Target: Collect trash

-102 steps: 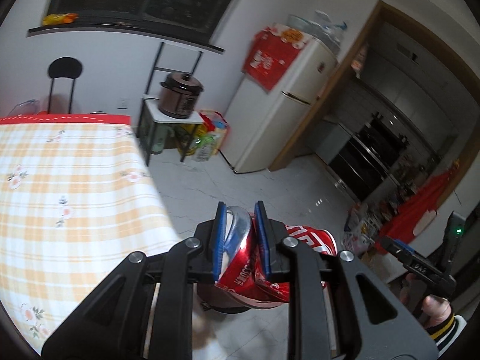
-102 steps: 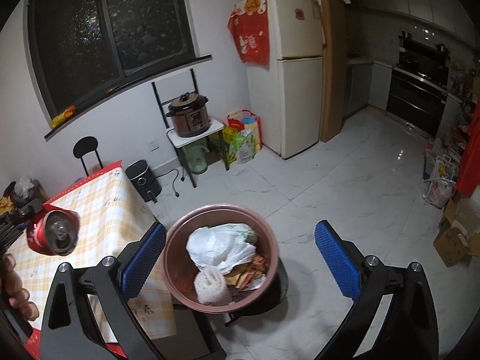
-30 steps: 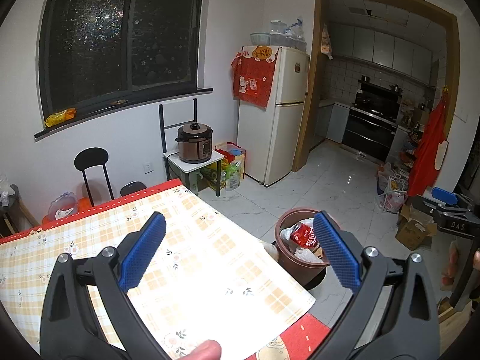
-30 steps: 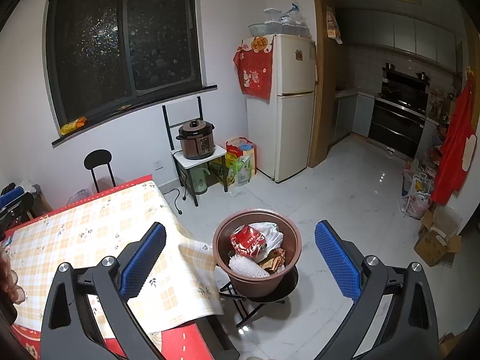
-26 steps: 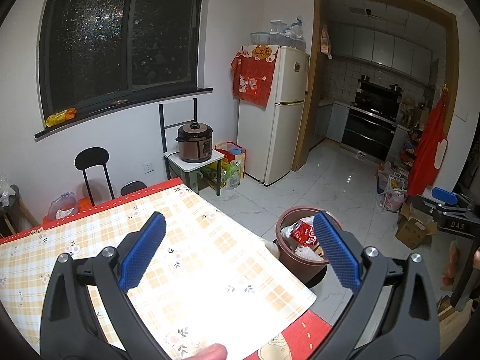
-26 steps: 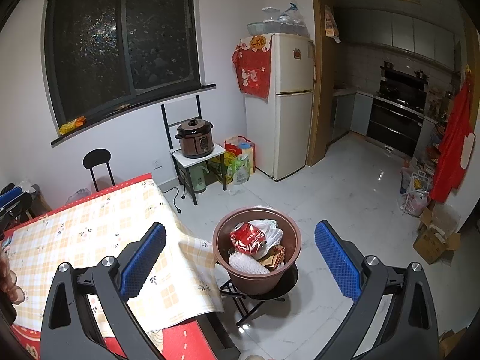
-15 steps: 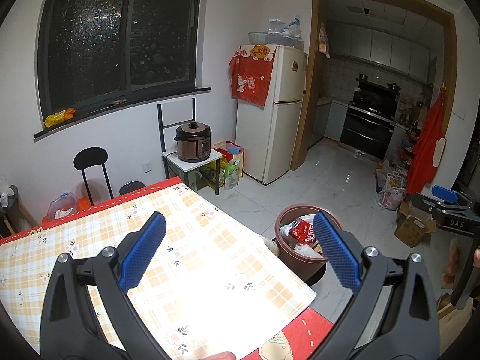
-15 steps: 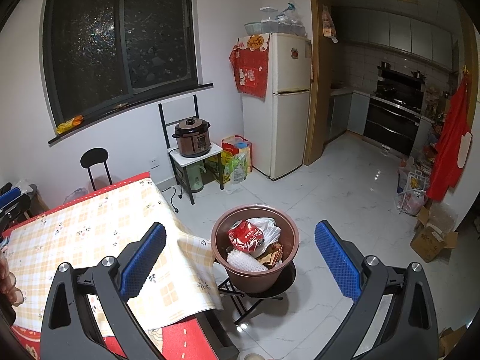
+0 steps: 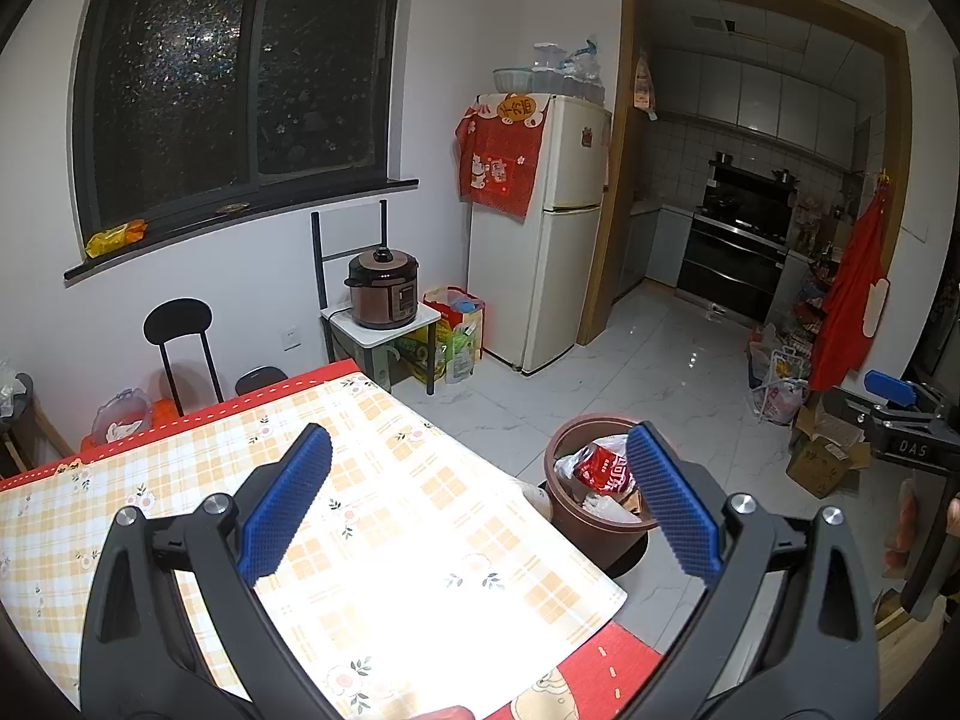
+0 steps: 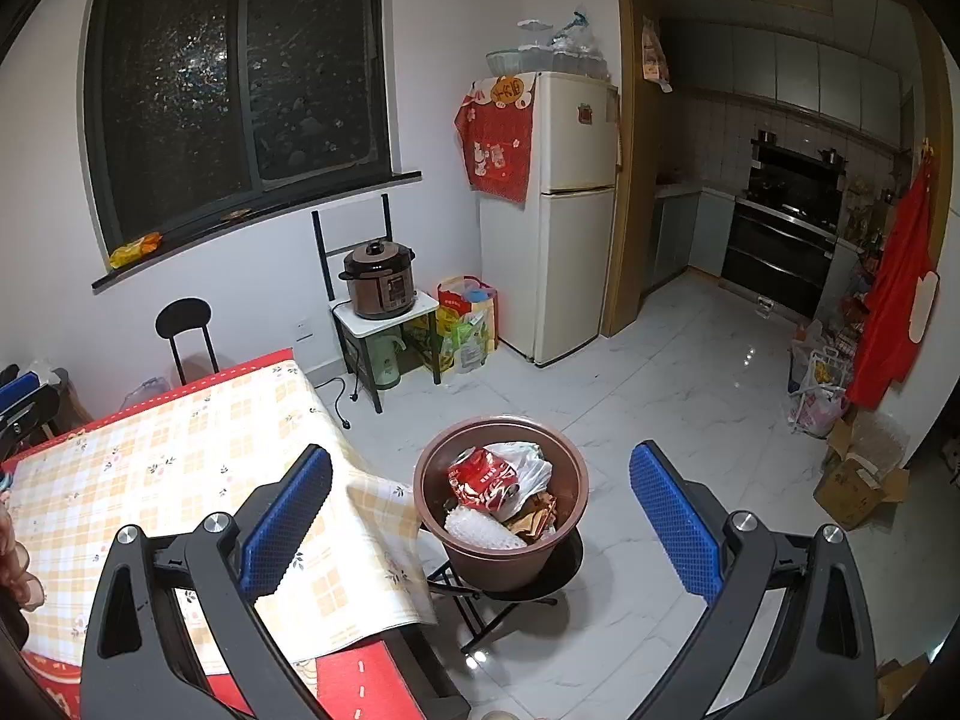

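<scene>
Two tools hang wide open and empty: the left tool (image 9: 477, 501) over the near corner of the worktop (image 9: 372, 540), the right tool (image 10: 480, 522) out past the worktop's edge, above the floor. The crushed red can (image 10: 483, 480) lies on top of the heap in the brown bin (image 10: 501, 564), which stands on a small folding stand just beside the worktop's corner. No loose trash shows on the checked cloth, so the collecting looks close to done. The risk from here is the bin itself: it sits high on a narrow stand with the cloth's corner drooping right next to it, so I judge a careless sweep of either tool, or a snag on that cloth, could tip it and spill the lot across the tiles.
</scene>
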{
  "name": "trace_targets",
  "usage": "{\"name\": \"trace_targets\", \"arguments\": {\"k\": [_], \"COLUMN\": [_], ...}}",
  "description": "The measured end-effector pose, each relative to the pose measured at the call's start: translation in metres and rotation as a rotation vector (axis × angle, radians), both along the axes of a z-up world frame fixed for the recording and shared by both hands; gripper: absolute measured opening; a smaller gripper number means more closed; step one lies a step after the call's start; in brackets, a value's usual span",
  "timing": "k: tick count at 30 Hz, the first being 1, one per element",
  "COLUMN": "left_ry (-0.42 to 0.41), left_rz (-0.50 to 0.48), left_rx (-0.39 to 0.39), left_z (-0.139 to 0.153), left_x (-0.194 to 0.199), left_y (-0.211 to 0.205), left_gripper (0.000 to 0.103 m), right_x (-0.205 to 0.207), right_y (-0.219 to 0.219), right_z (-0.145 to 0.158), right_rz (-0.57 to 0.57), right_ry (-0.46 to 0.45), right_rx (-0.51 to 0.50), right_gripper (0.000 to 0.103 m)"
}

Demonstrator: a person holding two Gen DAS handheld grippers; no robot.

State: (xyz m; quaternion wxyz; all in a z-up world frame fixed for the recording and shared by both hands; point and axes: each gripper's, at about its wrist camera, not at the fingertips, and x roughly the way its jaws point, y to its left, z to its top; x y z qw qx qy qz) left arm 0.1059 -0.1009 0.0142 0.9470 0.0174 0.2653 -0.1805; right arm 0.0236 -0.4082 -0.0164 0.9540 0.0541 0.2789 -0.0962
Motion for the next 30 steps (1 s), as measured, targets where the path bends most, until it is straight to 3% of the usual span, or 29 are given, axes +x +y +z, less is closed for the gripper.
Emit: {"name": "trace_targets", "arguments": {"k": [30], "left_ry": [-0.006], "left_rz": [-0.021], "left_rx": [0.019], "left_z": [-0.002], "left_x": [0.014], "left_y": [-0.027], "left_gripper": [0.097], "right_x": [0.006], "right_y": [-0.019], "right_z": [-0.003], "right_rz": [-0.037], "right_ry": [0.006], "right_rx": [-0.015], "right_gripper": [0.098]}}
